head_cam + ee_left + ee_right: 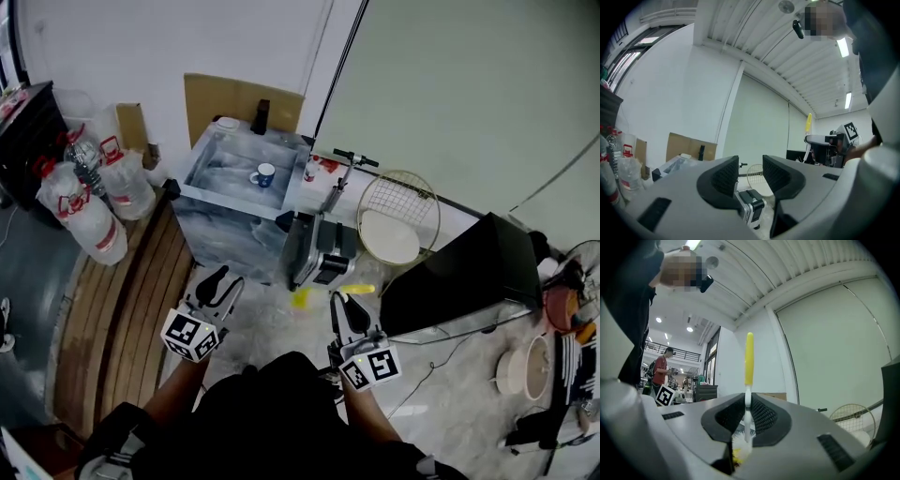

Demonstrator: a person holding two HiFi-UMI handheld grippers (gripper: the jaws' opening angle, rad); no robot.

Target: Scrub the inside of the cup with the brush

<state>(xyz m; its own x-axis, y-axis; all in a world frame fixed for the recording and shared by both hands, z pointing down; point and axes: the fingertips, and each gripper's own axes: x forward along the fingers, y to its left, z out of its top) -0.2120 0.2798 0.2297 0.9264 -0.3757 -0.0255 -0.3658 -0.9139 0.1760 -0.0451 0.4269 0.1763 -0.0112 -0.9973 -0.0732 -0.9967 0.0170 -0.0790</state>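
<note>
A blue-and-white cup stands inside the grey basin at the far middle of the head view. My left gripper is open with nothing between its jaws, held close to my body and well short of the basin. My right gripper is shut on the thin stem of the brush. Its yellow handle sticks out past the jaws, and its pale bristles sit near the camera. From the left gripper view the brush handle shows at the right.
Large water bottles stand left of the basin beside a wooden slatted bench. A black-and-silver machine sits on the floor before the basin. A round wire basket, a black box and bowls lie at the right.
</note>
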